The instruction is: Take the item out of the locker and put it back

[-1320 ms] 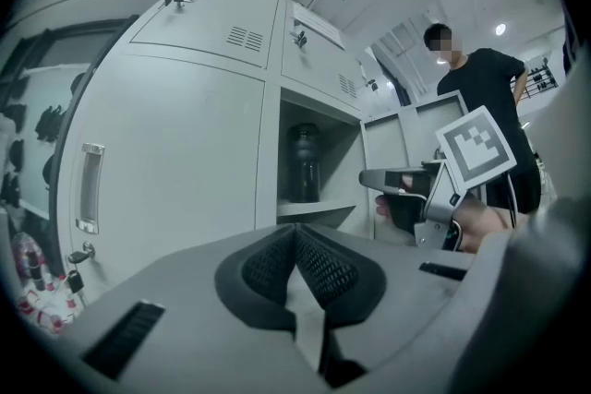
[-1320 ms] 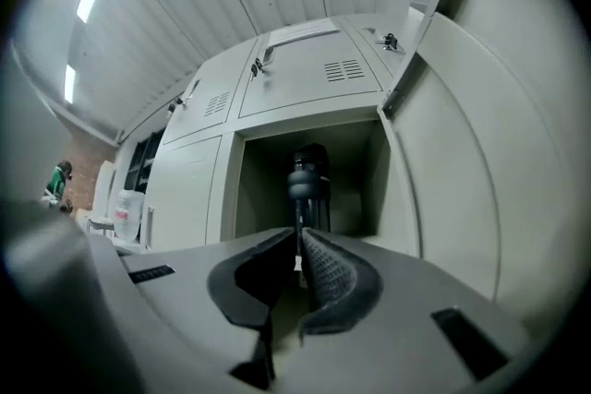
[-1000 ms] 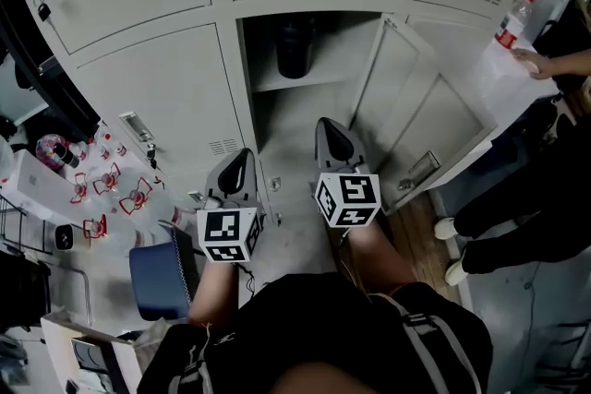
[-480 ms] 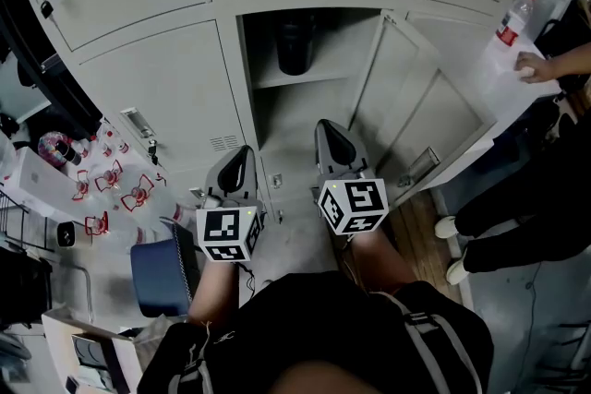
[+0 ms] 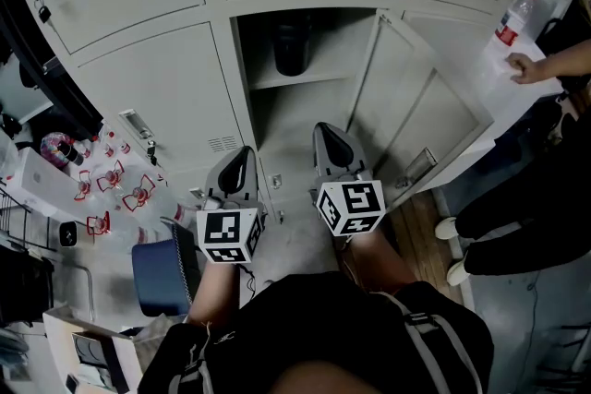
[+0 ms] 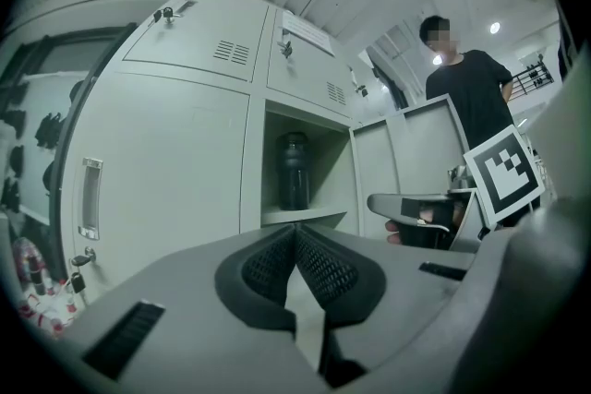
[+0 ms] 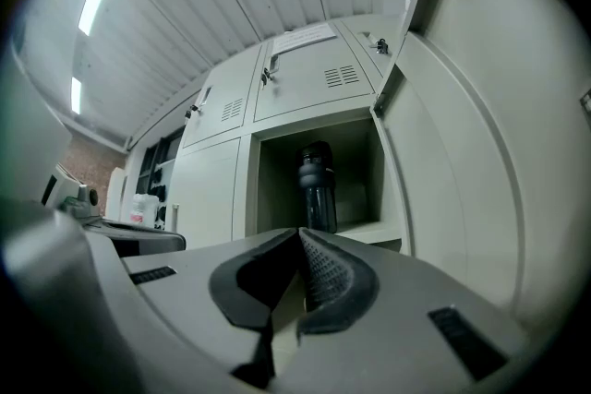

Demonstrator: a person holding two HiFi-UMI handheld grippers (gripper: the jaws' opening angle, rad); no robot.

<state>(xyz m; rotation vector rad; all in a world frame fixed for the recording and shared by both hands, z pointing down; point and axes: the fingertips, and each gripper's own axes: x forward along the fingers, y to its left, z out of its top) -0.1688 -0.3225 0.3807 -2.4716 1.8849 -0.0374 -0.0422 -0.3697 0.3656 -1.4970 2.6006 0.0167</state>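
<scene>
- The left gripper (image 6: 295, 233) has its 2 ribbed pads pressed together at the tips, with nothing between them.
- The right gripper (image 7: 300, 235) is likewise closed tip to tip and carries nothing.
- In the head view both grippers sit at lower centre, side by side and apart, each pointing up the frame toward the open locker (image 5: 314, 120).
- The dark bottle (image 5: 291, 46) stands upright on the locker's shelf (image 5: 319, 77) at upper centre, toward the left of the compartment and well apart from both grippers.
- In each gripper view the bottle appears just above the closed jaw tips, deep in the compartment.
- The locker door (image 5: 420, 111) is swung open to the right of the compartment.
- The neighbouring lockers, above and to the left, are shut.
- At the upper right edge a person's hand (image 5: 524, 66) rests on a white surface, near a clear bottle with a red label (image 5: 511, 18).
- At lower left a blue object (image 5: 162, 277) sits on the floor; small red-and-white items (image 5: 111, 189) lie above it.
</scene>
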